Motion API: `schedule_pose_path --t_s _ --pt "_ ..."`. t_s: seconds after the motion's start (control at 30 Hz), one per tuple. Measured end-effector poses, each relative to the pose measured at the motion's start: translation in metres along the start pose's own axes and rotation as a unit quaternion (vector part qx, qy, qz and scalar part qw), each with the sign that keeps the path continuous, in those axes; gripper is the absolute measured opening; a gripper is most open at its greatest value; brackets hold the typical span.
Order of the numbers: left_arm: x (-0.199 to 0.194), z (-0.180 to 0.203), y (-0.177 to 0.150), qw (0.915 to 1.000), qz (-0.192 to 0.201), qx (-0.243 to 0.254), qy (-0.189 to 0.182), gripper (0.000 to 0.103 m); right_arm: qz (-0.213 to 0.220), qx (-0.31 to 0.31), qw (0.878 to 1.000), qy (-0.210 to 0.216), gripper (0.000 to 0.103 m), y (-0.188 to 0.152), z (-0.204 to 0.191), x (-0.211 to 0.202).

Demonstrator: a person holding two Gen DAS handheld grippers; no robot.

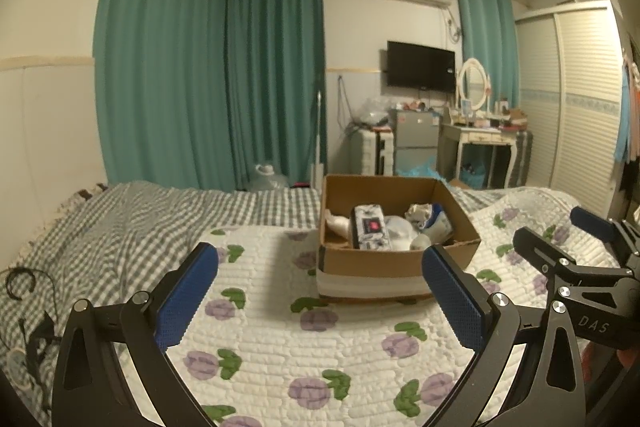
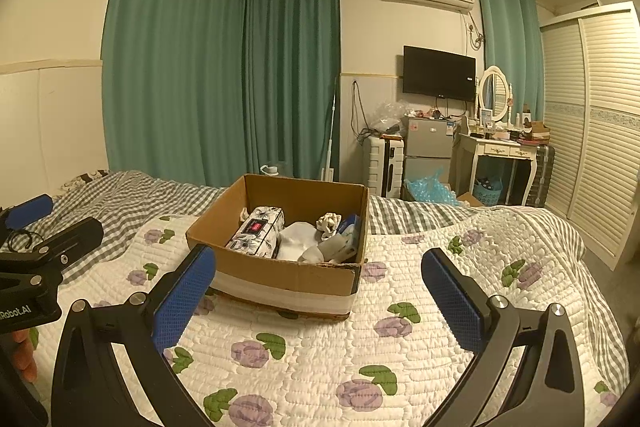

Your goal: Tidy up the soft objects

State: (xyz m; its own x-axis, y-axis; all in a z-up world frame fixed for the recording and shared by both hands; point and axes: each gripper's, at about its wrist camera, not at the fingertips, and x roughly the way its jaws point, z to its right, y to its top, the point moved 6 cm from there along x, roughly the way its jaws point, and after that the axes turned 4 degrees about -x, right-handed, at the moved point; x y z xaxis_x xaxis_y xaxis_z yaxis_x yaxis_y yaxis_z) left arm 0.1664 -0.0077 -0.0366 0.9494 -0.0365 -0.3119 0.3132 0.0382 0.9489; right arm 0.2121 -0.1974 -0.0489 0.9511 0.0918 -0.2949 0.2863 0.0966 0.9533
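An open cardboard box [image 1: 372, 261] [image 2: 280, 277] stands on the flowered white quilt [image 1: 280, 339] [image 2: 360, 339]. Inside lie a floral tissue pack [image 1: 371, 233] [image 2: 258, 233], a white soft bundle [image 1: 400, 229] [image 2: 296, 243], a cream scrunchie [image 2: 329, 221] and blue-and-grey cloth items [image 1: 436, 225] [image 2: 344, 239]. My left gripper [image 1: 320, 277] is open, held short of the box, nothing between its blue pads [image 1: 188, 295]. My right gripper [image 2: 318, 281] is open too, in front of the box and empty. Each gripper shows at the other view's edge, the right gripper [image 1: 576, 263] and the left gripper [image 2: 36, 239].
A grey checked sheet [image 1: 120, 227] [image 2: 420, 217] covers the bed beyond the quilt. Black cables [image 1: 24, 287] lie at the bed's left edge. Teal curtains [image 2: 220, 67], a small fridge [image 2: 428, 147], a dressing table [image 2: 500, 151] and a louvred wardrobe [image 2: 592, 131] line the far walls.
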Motion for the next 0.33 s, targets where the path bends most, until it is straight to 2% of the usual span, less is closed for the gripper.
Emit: schedule_pose_path --t_s 0.33 --pt "0.0031 -0.0002 -0.0026 1.0000 -0.009 0.000 0.000 0.103 -0.004 0.002 1.000 0.000 0.103 -0.0023 -0.0008 0.0028"
